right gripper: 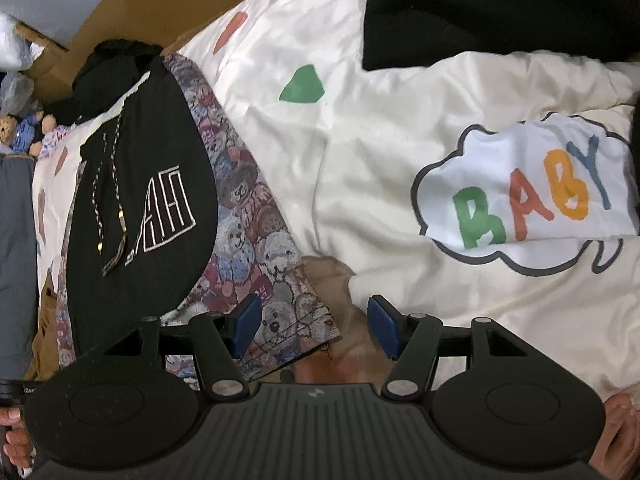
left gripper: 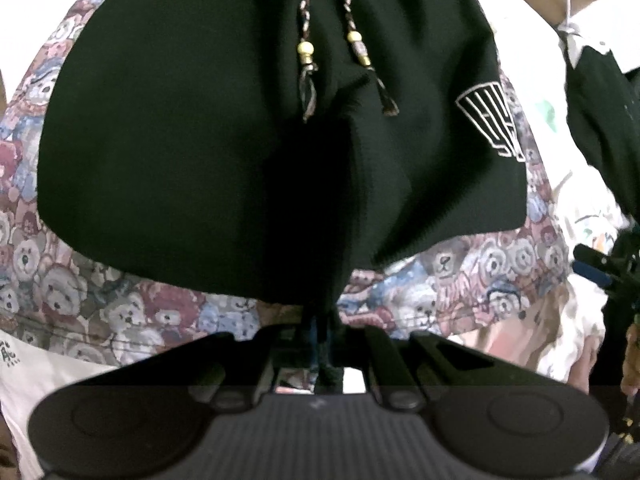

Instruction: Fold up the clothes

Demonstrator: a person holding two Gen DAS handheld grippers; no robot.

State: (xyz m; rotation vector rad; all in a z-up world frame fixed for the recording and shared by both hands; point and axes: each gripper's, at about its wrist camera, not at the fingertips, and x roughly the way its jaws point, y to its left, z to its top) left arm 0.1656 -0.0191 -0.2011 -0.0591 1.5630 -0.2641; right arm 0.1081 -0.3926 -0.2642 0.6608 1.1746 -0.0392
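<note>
Black shorts (left gripper: 192, 152) with two braided drawstrings (left gripper: 306, 40) and a white line logo (left gripper: 492, 124) lie spread on a teddy-bear print cloth (left gripper: 120, 304). My left gripper (left gripper: 320, 344) is shut on the near edge of the shorts, and the pinched fold rises toward the camera and hides the fingertips. In the right wrist view the same shorts (right gripper: 140, 200) lie to the left. My right gripper (right gripper: 315, 328) stands open with blue pads (right gripper: 246, 326), hovering over the corner of the bear cloth (right gripper: 256, 240) with nothing between its fingers.
A white duvet (right gripper: 360, 160) with a "BABY" cloud print (right gripper: 524, 196) covers the bed. Another black garment (right gripper: 500, 8) lies at the far right. A cardboard box (right gripper: 132, 8) and a small teddy bear (right gripper: 20, 132) sit at the left.
</note>
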